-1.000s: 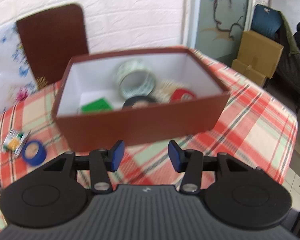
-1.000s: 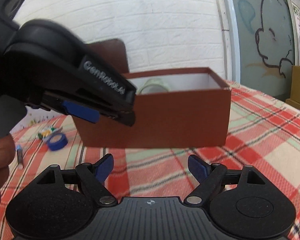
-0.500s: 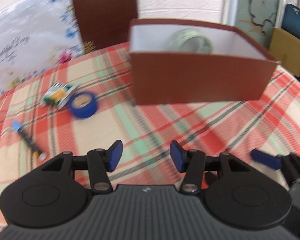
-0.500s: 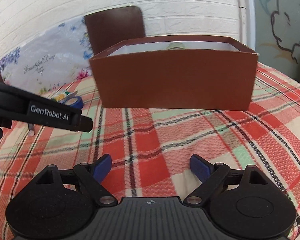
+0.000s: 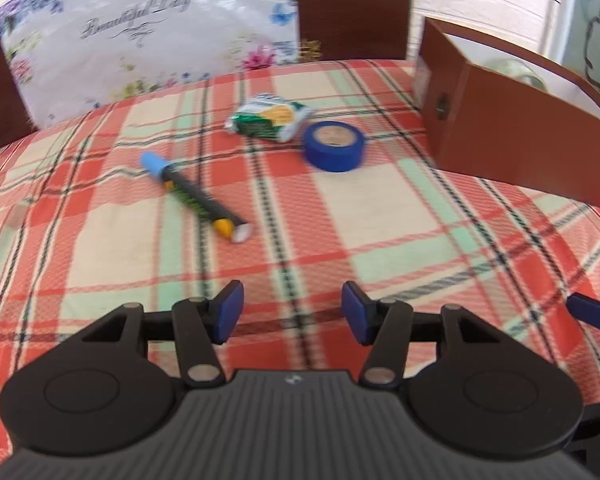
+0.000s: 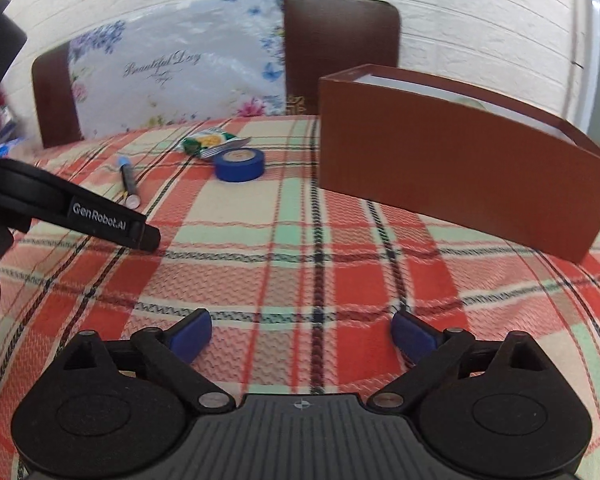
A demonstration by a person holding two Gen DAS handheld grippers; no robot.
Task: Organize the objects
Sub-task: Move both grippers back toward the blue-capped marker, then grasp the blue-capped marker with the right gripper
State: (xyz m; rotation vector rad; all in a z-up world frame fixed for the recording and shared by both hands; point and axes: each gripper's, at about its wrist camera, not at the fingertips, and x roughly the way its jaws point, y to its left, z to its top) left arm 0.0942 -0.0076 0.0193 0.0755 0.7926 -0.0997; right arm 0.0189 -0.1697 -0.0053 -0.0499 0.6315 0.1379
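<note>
Swung away from brown cardboard box (image 5: 512, 132), now at right edge; loose items next, likely. Woven plaid tablecloth (image 5: 380, 216) below. Upper centre: blue tape roll (image 5: 334, 146), crinkly green packet (image 5: 270, 122), slim pen (image 5: 194, 196), slightly blurred. Left gripper (image 5: 292, 314) and right gripper (image 6: 300, 334) spread, empty.

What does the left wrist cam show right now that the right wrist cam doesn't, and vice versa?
Left wrist only: the left gripper head-on with its jaws open and empty, and a small round fitting on the box's end wall.

Right wrist only: the right gripper head-on, jaws open wider and empty, and the left gripper's branded side.

Both: brown box, blue tape roll, snack packet, pen, plaid tablecloth.
</note>
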